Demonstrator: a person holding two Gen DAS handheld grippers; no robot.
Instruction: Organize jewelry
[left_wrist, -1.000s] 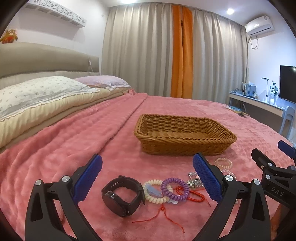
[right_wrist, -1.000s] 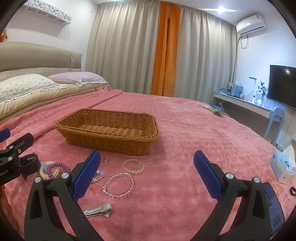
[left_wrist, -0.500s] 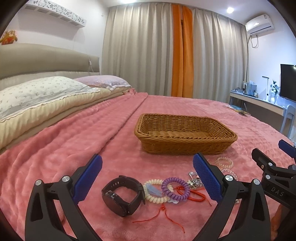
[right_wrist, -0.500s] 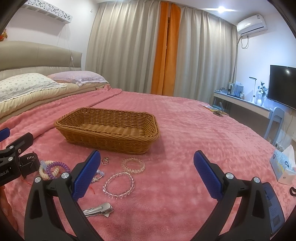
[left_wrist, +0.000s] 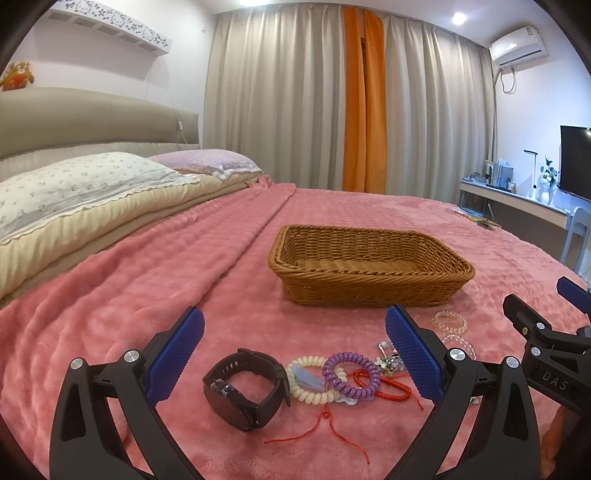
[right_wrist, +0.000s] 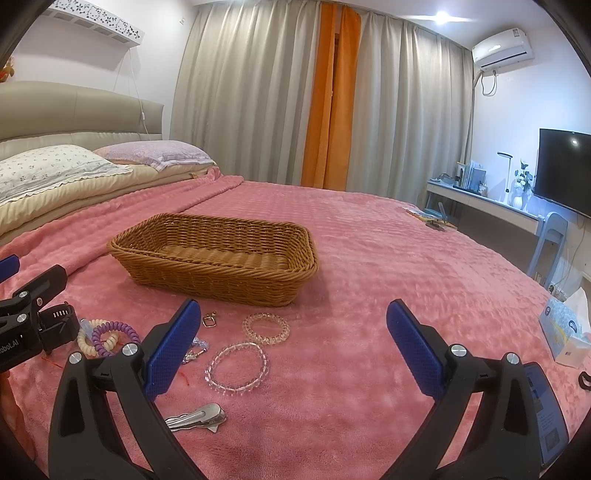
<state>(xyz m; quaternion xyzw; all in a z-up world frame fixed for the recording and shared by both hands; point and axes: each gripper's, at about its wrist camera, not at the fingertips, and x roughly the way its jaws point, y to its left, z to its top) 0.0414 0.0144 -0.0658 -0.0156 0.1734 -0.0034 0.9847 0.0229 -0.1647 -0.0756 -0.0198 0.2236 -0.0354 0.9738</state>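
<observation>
A wicker basket (left_wrist: 369, 269) (right_wrist: 218, 258) sits on the pink bed with nothing showing inside. In front of it lie a black watch (left_wrist: 245, 387), a white coil band (left_wrist: 310, 380), a purple coil band (left_wrist: 349, 373), a red cord (left_wrist: 384, 386), a clear bead bracelet (right_wrist: 236, 362), a peach coil band (right_wrist: 266, 328), a small silver ring clasp (right_wrist: 209, 320) and a silver hair clip (right_wrist: 197, 417). My left gripper (left_wrist: 293, 354) is open above the watch and coil bands. My right gripper (right_wrist: 293, 347) is open, the bead bracelet just left of its middle.
Pillows (left_wrist: 74, 184) and a headboard lie to the left. A tissue pack (right_wrist: 567, 332) lies at the bed's right edge. A desk (right_wrist: 491, 210) and a TV (right_wrist: 565, 170) stand beyond the bed on the right.
Both views have shifted very slightly; the grippers stay open and the jewelry has not moved.
</observation>
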